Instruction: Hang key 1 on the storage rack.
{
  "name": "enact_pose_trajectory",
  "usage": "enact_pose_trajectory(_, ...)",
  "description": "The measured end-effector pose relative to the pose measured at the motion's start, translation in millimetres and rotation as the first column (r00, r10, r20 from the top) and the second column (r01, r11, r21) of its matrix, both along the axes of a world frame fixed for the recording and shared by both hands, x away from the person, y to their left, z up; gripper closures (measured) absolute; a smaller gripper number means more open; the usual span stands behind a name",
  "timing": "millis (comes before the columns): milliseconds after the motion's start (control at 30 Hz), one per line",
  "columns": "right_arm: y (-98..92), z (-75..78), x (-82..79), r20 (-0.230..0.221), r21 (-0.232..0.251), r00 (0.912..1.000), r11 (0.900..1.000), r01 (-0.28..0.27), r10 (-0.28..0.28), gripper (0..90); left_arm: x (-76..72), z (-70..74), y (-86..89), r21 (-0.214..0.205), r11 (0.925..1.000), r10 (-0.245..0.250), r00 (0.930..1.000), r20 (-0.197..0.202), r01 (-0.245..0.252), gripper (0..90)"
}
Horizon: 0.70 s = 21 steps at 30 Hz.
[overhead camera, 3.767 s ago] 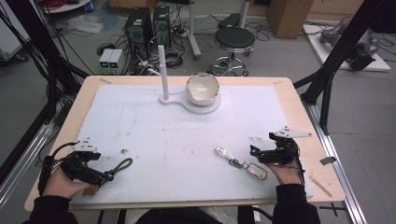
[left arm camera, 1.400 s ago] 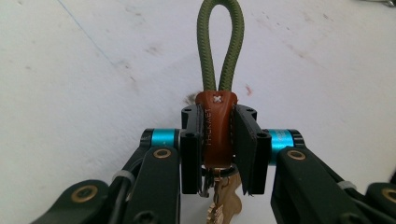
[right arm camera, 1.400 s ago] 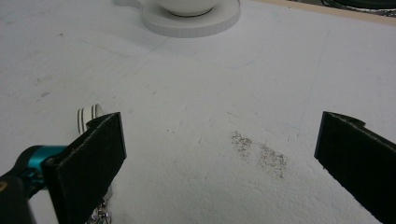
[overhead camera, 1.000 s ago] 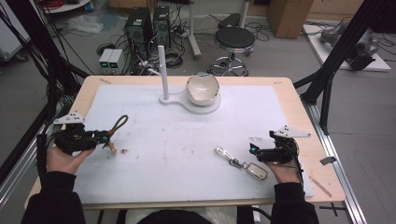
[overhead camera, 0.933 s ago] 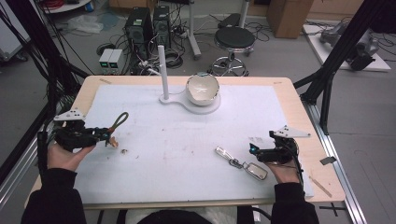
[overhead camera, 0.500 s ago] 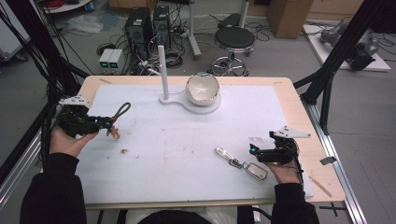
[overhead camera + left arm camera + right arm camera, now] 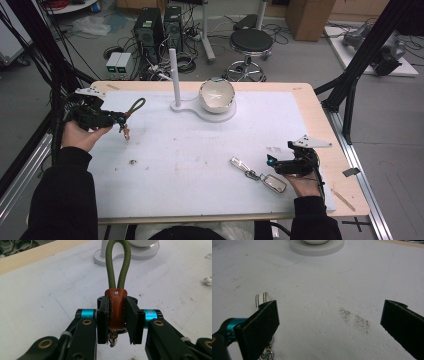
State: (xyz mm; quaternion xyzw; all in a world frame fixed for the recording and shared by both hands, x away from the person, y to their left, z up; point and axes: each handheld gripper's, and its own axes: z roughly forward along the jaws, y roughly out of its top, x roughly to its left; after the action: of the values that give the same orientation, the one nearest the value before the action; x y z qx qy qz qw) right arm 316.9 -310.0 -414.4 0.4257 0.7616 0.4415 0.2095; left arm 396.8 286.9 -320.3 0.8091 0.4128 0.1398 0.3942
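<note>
Left gripper (image 7: 119, 119): far left of the mat, held off the surface in the person's left hand (image 7: 82, 135); jaws clamped on the brown tab (image 7: 115, 308) of the strap
Strap (image 7: 134, 106): olive cord loop rising out of the brown leather tab; in the left gripper view the loop (image 7: 118, 263) stands straight up from between the pads (image 7: 102, 325) and points toward the stand; a small metal clip hangs below the tab
Right gripper (image 7: 270, 162): near right of the mat, low over the surface in the right hand (image 7: 306, 182); jaws wide apart, nothing between them; in the right gripper view its pads (image 7: 262, 322) stand well apart over bare mat
Keys (image 7: 257, 175): silver key fob with a ring and a flat metal piece, lying on the mat just left of the right gripper; whether the gripper touches them cannot be told
Stand (image 7: 205, 107): white base at far centre with an upright post (image 7: 173, 75) at its left end
Bowl (image 7: 216, 95): white, sitting on the right part of the stand, well apart from both grippers
Mat (image 7: 200, 165): white sheet covering most of the table (image 7: 320, 125); a small dark speck (image 7: 133, 162) lies on it near left, below the left gripper
Beyond table: stool (image 7: 252, 42), computer cases (image 7: 160, 27) and cables on the floor
</note>
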Motion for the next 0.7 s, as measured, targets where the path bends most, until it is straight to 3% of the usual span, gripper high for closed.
enact_pose_trajectory(67,0.2,0.2,-0.3,0.0,0.0,1.0,1.0,0.0,0.0,0.9,5.1,4.7,-2.2,0.005,1.0,0.005,1.0,0.007,-0.005,73.0)
enact_pose_trajectory(167,0.7,0.3,-0.9,-0.003,0.0,1.0,1.0,0.0,0.0,0.9,13.1,11.0,-6.0,0.047,0.9988,0.009,0.9997,0.021,-0.01,72.9)
enact_pose_trajectory(400,2.4,-0.2,-2.2,-0.008,-0.011,0.9998,0.9998,-0.016,0.016,0.9,31.0,22.7,-6.9,0.03,0.9993,0.023,0.9993,0.028,-0.024,72.9)
enact_pose_trajectory(467,2.3,0.3,-2.9,0.001,-0.01,0.9999,0.9998,-0.017,0.017,0.9,35.8,24.5,-7.7,0.043,0.9986,0.029,0.999,0.033,-0.031,72.9)
enact_pose_trajectory(700,1.4,-0.5,-3.1,-0.004,-0.013,1.0,0.9999,-0.009,0.009,0.9,55.0,18.1,-3.7,0.005,0.9981,0.061,0.9979,0.024,-0.061,73.0)
